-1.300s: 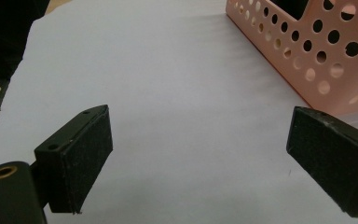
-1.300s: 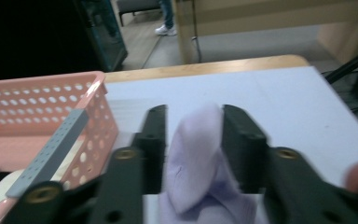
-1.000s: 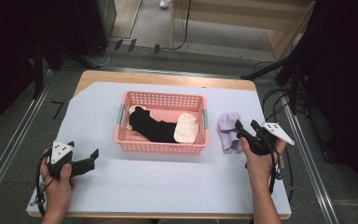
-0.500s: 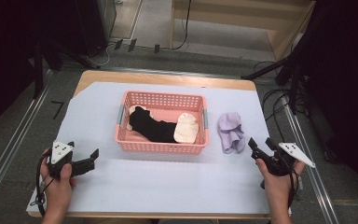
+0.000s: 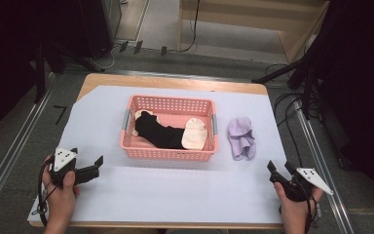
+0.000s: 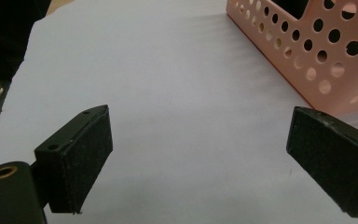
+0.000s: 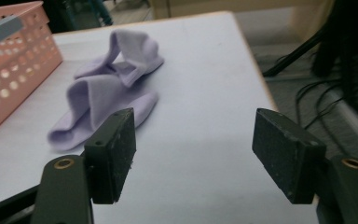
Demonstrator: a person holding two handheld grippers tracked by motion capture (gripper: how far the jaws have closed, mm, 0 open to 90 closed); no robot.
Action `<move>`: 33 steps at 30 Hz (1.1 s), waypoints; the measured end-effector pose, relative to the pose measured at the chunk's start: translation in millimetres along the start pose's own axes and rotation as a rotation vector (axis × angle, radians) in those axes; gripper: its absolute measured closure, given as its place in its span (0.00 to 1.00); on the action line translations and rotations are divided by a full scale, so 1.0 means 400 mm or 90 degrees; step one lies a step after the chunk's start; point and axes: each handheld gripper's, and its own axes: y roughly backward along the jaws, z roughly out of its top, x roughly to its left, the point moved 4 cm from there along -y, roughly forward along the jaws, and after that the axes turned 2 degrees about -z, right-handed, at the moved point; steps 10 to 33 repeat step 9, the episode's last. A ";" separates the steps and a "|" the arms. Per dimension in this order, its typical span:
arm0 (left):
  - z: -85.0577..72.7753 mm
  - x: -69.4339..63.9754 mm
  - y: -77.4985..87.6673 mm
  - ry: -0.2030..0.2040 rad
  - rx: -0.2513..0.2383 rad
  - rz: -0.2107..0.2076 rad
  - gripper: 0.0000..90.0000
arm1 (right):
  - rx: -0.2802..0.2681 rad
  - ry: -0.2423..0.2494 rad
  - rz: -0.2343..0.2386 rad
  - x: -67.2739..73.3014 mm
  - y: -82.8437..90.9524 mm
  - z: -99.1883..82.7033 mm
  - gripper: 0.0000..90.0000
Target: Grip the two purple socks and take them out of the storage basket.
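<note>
A pink perforated basket [image 5: 168,153] stands mid-table and holds a black sock [image 5: 158,132] and a cream sock [image 5: 195,134]. A crumpled lilac sock [image 5: 241,136] lies on the white sheet just right of the basket, also seen in the right gripper view as the lilac sock [image 7: 107,91]. My right gripper [image 5: 278,168] is open near the front right corner, well short of the lilac sock, with nothing between its pads [image 7: 114,154]. My left gripper [image 5: 98,161] is open at the front left, empty, with the basket's corner [image 6: 317,51] ahead and to its right.
A white sheet [image 5: 175,192] covers the wooden table. Metal rails run along both sides of the table on the floor, and black cables [image 5: 292,105] lie past the right edge. A wooden frame [image 5: 253,19] stands beyond the far edge.
My right gripper has pulled back from the lilac sock toward the front right corner, leaving the sock on the sheet. The left gripper has stayed where it was.
</note>
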 end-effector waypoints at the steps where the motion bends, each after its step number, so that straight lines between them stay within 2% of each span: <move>1: 0.000 0.000 0.000 0.001 0.001 0.000 0.09 | 0.007 0.005 -0.010 -0.002 -0.005 0.001 0.35; 3: 0.000 0.000 0.000 0.000 0.001 0.000 0.09 | 0.027 0.012 -0.012 -0.001 -0.012 -0.001 0.34; 7: 0.000 0.000 0.000 0.002 0.002 -0.001 0.09 | 0.023 0.027 -0.003 0.004 -0.012 -0.002 0.33; 33: 0.000 0.000 0.000 0.001 0.000 -0.002 0.09 | 0.029 0.025 -0.001 0.002 -0.014 -0.002 0.33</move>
